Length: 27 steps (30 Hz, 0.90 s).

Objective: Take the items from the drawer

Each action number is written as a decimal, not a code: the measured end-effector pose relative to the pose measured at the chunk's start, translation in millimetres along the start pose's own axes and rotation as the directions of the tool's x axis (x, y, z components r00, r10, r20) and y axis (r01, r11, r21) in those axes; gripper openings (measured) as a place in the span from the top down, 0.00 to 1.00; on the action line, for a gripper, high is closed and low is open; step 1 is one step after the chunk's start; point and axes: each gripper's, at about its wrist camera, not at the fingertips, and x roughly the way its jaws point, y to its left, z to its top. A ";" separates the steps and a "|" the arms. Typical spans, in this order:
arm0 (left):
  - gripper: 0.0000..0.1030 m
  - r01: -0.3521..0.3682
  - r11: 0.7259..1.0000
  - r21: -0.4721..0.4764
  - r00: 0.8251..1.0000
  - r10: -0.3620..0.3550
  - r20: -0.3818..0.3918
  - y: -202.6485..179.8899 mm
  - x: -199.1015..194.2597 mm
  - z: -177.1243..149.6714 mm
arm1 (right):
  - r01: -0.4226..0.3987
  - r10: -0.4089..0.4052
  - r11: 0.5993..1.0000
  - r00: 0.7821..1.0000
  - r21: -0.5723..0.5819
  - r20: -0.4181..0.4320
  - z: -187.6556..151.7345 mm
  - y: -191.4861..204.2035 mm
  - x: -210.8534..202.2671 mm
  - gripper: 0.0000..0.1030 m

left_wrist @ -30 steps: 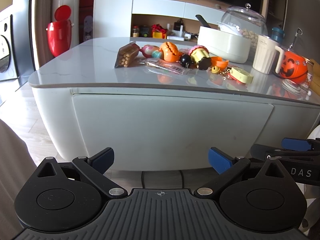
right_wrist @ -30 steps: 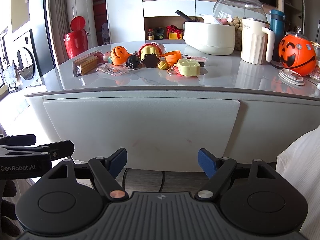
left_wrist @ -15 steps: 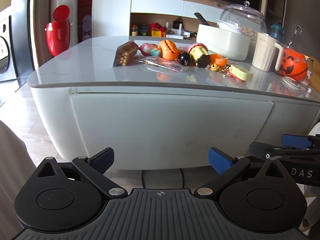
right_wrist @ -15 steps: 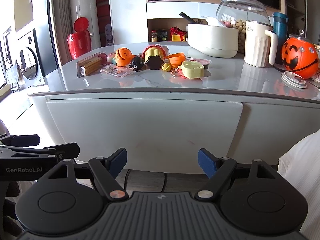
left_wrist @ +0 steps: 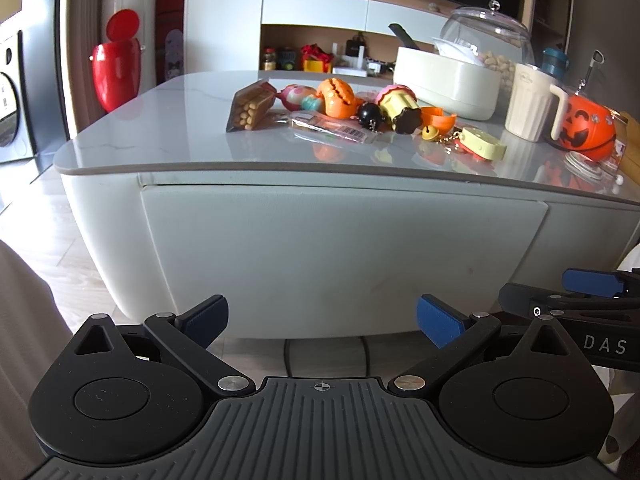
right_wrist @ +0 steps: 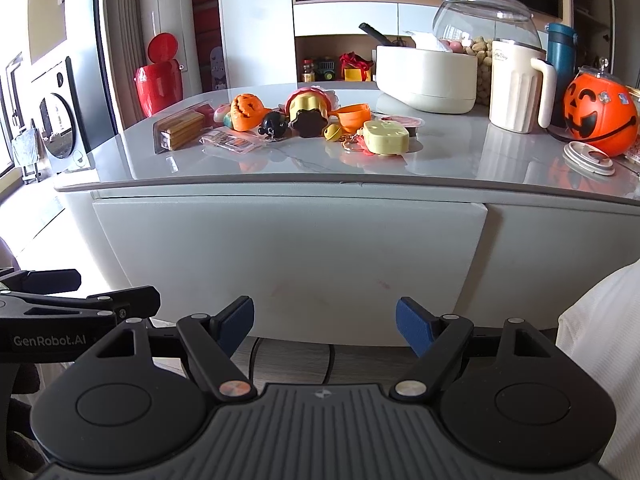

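Note:
A white drawer front (left_wrist: 340, 248) (right_wrist: 288, 264) closes the side of a low white table, flush under its grey top. On the top lie several small items: a pack of biscuit sticks (left_wrist: 250, 106) (right_wrist: 180, 130), an orange pumpkin toy (left_wrist: 336, 96) (right_wrist: 246, 111), a black ball charm (left_wrist: 368, 114), a cupcake toy (right_wrist: 308, 110) and a yellow cheese keychain (left_wrist: 482, 146) (right_wrist: 386, 136). My left gripper (left_wrist: 322, 316) is open and empty, low in front of the drawer. My right gripper (right_wrist: 324, 320) is open and empty beside it.
A white tub (right_wrist: 426, 78), a glass-lidded jar of nuts (right_wrist: 486, 36), a cream jug (right_wrist: 518, 88) and an orange pumpkin bucket (right_wrist: 600, 114) stand at the table's right. A red bin (left_wrist: 116, 74) stands on the floor at left. A person's pale clothing (right_wrist: 600, 344) shows at right.
Both grippers have drifted slightly back and down from the table, so the tabletop sits a little higher in view. The jaws stay wide apart and empty.

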 end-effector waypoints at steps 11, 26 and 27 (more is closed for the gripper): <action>0.00 0.006 1.000 -0.010 1.000 -0.006 0.004 0.9 0.4 -0.5 | -0.001 0.001 1.000 1.000 0.003 0.001 0.1 -0.9 0.0 0.23; 0.00 0.010 1.000 -0.020 1.000 -0.010 0.006 1.2 -1.2 0.3 | 0.001 -0.001 1.000 1.000 0.008 0.003 -0.3 -1.4 -2.5 0.23; 0.00 0.010 1.000 -0.019 1.000 -0.009 0.007 1.2 -1.5 0.4 | 0.002 -0.002 1.000 1.000 0.009 0.004 -0.3 -1.4 -2.6 0.23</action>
